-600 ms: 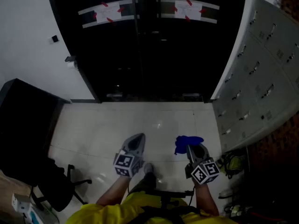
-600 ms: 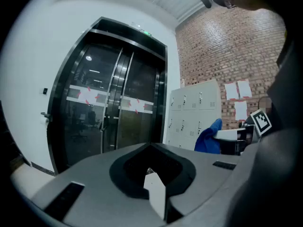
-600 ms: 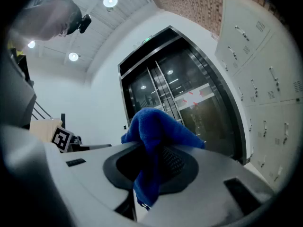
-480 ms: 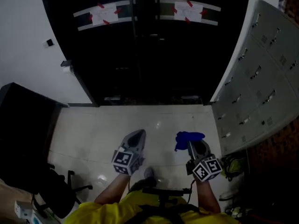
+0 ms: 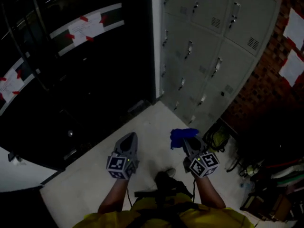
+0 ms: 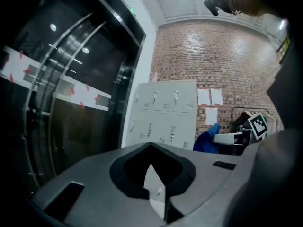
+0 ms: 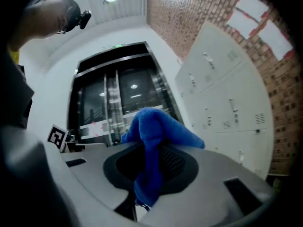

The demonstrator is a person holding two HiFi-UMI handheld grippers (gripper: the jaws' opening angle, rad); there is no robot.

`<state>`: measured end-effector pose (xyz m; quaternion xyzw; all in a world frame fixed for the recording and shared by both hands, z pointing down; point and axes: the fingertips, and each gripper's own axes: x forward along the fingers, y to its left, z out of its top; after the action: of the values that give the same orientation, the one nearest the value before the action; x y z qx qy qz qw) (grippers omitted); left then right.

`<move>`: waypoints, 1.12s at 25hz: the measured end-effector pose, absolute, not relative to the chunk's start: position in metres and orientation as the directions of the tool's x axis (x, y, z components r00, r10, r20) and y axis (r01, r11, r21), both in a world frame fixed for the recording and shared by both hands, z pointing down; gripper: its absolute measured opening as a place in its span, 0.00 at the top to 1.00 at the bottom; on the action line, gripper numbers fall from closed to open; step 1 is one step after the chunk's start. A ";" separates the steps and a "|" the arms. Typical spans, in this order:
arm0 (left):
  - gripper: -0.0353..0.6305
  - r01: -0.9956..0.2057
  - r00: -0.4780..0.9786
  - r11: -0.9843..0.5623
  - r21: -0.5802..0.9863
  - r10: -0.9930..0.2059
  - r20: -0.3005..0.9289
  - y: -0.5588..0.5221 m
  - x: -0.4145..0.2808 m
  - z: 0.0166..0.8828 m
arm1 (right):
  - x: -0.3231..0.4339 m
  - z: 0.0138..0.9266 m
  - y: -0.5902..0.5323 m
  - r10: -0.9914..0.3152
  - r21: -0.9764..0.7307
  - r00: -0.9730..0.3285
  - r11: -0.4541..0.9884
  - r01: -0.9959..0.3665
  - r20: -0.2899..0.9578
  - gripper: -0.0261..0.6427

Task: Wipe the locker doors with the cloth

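Grey lockers (image 5: 209, 42) stand ahead and to my right, set between dark glass doors (image 5: 71, 89) and a brick wall (image 5: 263, 87), with pale floor (image 5: 142, 122) running up to their base. My right gripper (image 5: 189, 144) is clamped on the blue cloth (image 5: 182, 135). A bunched fold rises over the jaw tips and a tail hangs down between them. The left gripper (image 5: 129, 139) has its jaws drawn together on nothing. Both are held low at waist level, well apart from the locker doors, so I judge the step in hand to be the approach.

To do it well, I'd close in squarely and lift the right gripper to a top door. I'd press the loose fold flat to the metal, so the jaws don't scrape. I'd keep the squeeze firm, work downward, and ease round each handle and vent.
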<state>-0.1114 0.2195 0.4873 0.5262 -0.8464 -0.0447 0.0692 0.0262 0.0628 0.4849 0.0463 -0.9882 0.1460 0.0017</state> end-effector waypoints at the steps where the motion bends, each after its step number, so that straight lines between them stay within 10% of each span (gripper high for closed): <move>1: 0.95 -0.907 -0.385 0.391 0.155 -0.920 0.068 0.182 -0.114 0.487 | 0.035 0.489 0.030 -0.163 -0.297 -0.986 0.941 -0.163 0.025 0.85; 11: 0.95 -0.990 0.025 -0.025 0.141 -1.000 -0.001 -0.125 -0.134 0.460 | 0.101 0.458 -0.225 -0.651 -0.263 -0.758 0.739 -0.620 -0.042 0.85; 28: 0.95 -0.907 0.417 -0.414 0.079 -0.909 0.019 -0.365 -0.160 0.436 | 0.072 0.435 -0.353 -0.889 -0.291 -0.451 0.454 -0.842 -0.081 0.85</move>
<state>-0.1601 -0.3651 0.4365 0.8407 -0.5399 -0.0136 0.0384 0.0718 -0.3530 0.4347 0.5120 -0.8453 0.1046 -0.1114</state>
